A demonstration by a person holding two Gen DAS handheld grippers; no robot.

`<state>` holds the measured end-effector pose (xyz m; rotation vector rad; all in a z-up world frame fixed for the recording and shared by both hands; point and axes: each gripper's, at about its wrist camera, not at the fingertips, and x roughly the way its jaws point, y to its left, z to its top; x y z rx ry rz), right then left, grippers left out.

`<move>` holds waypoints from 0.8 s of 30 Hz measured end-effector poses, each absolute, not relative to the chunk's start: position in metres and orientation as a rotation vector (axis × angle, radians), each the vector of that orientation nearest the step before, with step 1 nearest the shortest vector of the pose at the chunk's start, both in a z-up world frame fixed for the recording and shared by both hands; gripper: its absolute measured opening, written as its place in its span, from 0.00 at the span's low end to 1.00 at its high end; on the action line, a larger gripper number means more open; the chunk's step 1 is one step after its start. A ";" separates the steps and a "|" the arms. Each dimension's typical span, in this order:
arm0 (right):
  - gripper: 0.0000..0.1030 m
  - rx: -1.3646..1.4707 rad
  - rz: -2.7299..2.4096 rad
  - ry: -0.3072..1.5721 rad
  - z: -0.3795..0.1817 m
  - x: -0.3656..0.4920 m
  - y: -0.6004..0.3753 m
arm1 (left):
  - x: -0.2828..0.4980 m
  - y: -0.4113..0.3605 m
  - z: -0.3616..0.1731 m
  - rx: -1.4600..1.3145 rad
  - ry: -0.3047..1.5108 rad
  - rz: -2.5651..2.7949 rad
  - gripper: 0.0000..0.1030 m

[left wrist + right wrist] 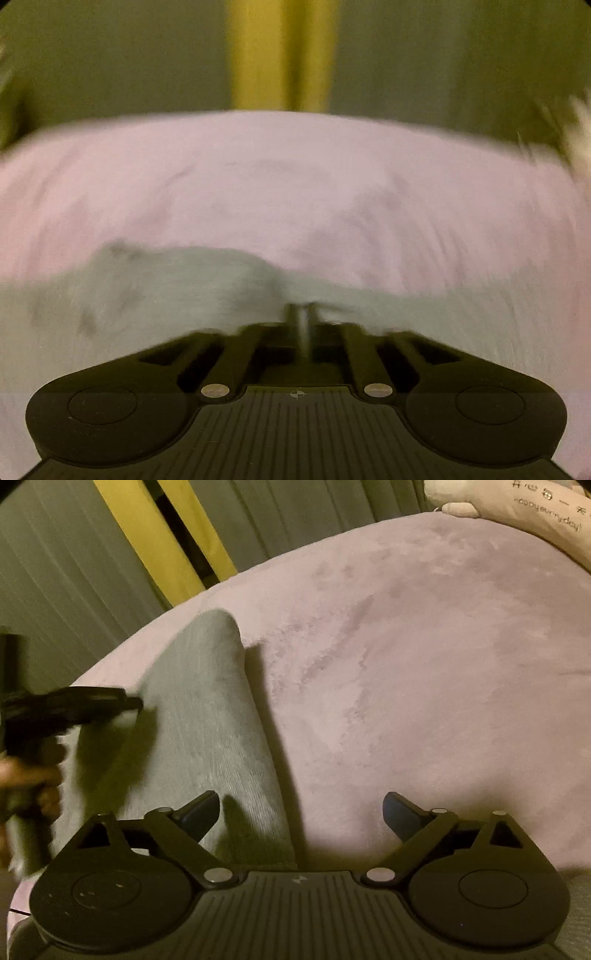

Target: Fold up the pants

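Observation:
Grey pants (199, 716) lie on a pink plush bed cover (406, 664); one leg runs away from me toward the far left. My left gripper (301, 314) is shut on the grey pants fabric (166, 288), and the view is blurred by motion. The left gripper also shows in the right wrist view (129, 701), pinching the left edge of the pants leg. My right gripper (299, 812) is open and empty above the near part of the pants, its left finger over the cloth and its right finger over the pink cover.
Grey curtains (55, 572) with a yellow strip (147, 531) hang behind the bed. A pale pillow with printed text (535, 520) lies at the far right. The person's hand (26, 779) holds the left gripper's handle.

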<state>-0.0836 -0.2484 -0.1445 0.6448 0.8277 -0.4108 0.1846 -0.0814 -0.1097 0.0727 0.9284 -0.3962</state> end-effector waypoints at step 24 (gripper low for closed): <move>0.92 0.531 -0.337 0.853 -0.138 -0.039 -0.192 | 0.165 0.313 -0.105 -0.404 0.730 0.127 0.92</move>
